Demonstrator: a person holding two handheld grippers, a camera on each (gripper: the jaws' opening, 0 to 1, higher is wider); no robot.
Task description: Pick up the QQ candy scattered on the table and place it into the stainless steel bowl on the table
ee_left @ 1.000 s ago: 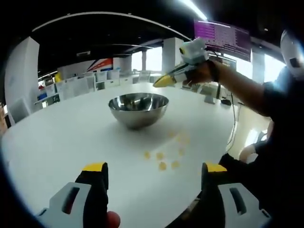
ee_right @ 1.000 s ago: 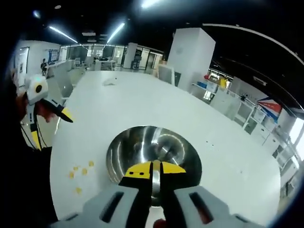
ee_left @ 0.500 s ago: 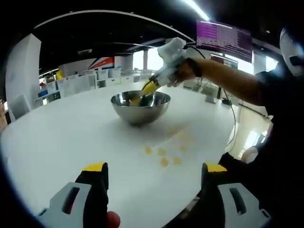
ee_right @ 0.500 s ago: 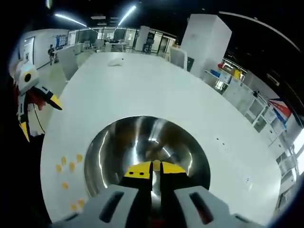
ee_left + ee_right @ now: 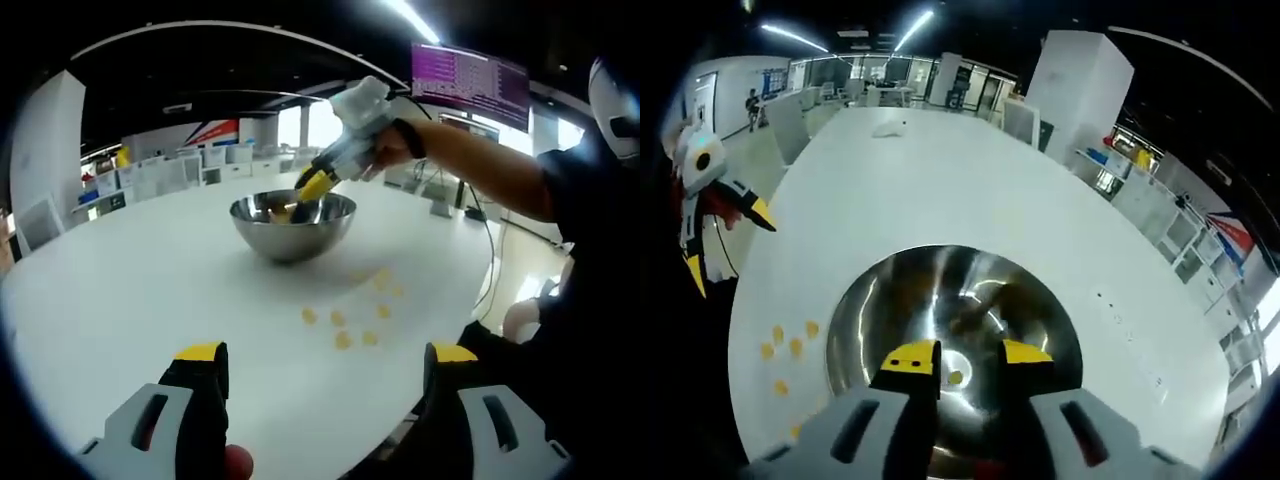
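Observation:
A stainless steel bowl (image 5: 292,228) (image 5: 880,320) stands on the white table (image 5: 120,300) (image 5: 940,190). My right gripper (image 5: 967,358) (image 5: 312,187) hovers over the bowl's inside, open, and a yellow QQ candy (image 5: 956,377) lies on the bowl's bottom between its jaws. Several yellow QQ candies (image 5: 345,318) (image 5: 788,345) lie scattered on the table near the bowl. My left gripper (image 5: 327,355) is open and empty, low over the near table edge, well short of the candies; in the right gripper view the left gripper (image 5: 725,235) is at the far left.
A person's arm (image 5: 480,170) reaches across from the right. A purple screen (image 5: 468,78) hangs behind. White office furniture (image 5: 180,175) lines the room's back. A small white object (image 5: 887,129) lies at the table's far end.
My right gripper was shut over the bowl and has opened; a candy now lies in the bowl's bottom. The left gripper has stayed put.

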